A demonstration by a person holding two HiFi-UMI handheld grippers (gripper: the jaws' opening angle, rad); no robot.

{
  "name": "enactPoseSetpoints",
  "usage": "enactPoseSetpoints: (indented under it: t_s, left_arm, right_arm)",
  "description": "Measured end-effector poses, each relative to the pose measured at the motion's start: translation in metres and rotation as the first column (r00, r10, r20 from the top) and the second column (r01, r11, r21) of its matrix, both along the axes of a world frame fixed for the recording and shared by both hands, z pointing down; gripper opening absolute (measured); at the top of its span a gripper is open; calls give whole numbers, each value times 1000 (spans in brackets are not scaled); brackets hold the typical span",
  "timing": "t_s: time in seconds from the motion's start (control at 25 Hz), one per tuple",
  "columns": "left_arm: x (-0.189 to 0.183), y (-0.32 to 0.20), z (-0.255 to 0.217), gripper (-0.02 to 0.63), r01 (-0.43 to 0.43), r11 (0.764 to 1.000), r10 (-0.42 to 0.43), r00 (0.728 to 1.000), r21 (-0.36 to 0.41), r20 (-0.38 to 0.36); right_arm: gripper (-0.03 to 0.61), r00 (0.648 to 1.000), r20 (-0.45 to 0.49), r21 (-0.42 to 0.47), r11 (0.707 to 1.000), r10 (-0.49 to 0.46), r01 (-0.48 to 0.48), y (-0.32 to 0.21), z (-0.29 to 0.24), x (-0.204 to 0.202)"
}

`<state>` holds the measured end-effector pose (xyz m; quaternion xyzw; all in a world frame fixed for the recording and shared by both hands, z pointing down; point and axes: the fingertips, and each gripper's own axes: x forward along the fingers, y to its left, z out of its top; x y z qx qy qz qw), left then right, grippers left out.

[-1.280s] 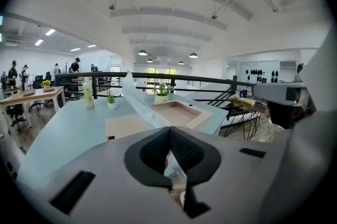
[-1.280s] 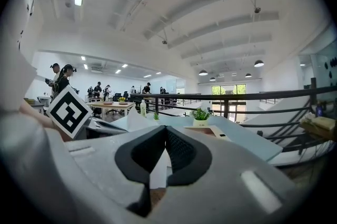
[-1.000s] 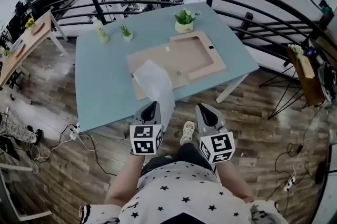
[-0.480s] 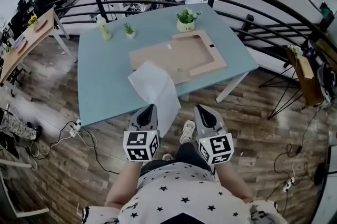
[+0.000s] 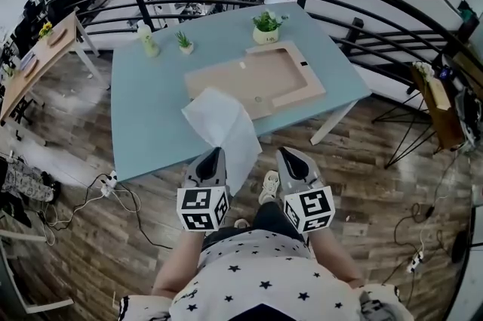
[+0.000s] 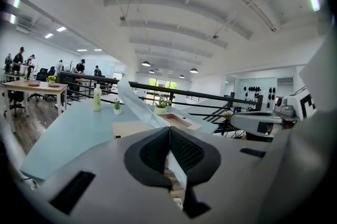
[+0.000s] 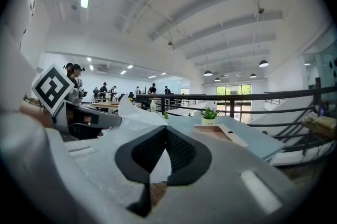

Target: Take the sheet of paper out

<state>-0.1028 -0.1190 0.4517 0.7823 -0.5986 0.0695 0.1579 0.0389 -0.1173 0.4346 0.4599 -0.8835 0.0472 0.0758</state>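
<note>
The blue bench (image 5: 151, 123) takes up the middle of the head view, with the shallow wooden tray (image 5: 302, 89) on its far half. The sheet of paper (image 5: 223, 127) looks to be out of the tray. It hangs over the bench's near edge, lower centre of the frame.

The left gripper (image 5: 215, 155) is clamped shut on the sheet's near end. The right gripper (image 5: 284, 153) is closed too, just beside the sheet, and seems to hold nothing.

My worry is that one pinch on a floppy sheet could slip or tear if the loose end snags on the tray rim.

The left gripper view shows the paper actually between the pads, which the head view can't. Only the head view shows the tray's recess bare.
</note>
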Motion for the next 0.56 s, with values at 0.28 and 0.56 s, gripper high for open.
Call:
enactPoseSetpoints:
  t_s: [0.28,0.56]
  left_arm:
    - [-1,-7,0,3,-9,1000,9,1000,0,-10]
    - [-5,-15,1,3,-11,1000,11,1000,-1,-12]
  right_arm:
    - [6,1000,-5,0,1000,11,-11,-8,2,-1]
    - [5,1000,0,-1,1000,10,-10,-16,2,-5]
